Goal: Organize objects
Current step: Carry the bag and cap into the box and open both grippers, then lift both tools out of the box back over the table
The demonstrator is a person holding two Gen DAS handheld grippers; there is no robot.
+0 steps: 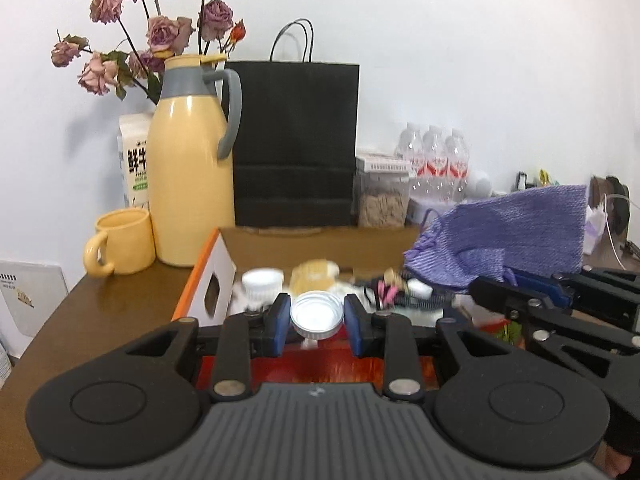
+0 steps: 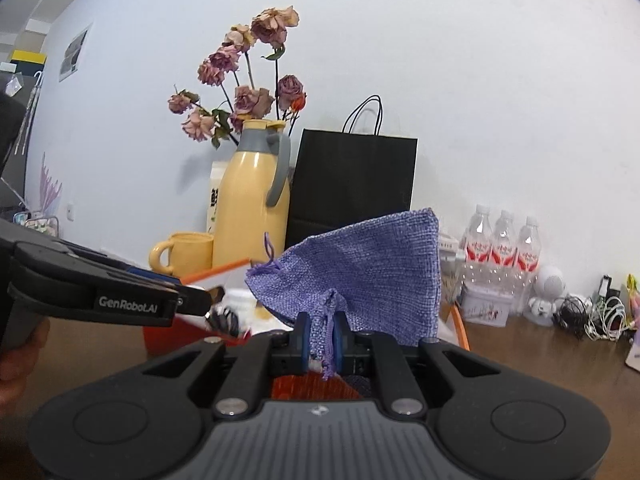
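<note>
Purple mesh pouch hangs pinched by its mouth in the right gripper, above the cardboard box at the table's back edge. Left gripper clamps 1 small silver-lidded jar over the box. Judging by this, bagging has barely begun: several small items remain in the box.

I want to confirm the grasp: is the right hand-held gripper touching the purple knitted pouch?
Touching. The right wrist view shows the right hand-held gripper pinching the purple knitted pouch between its blue pads.
</note>
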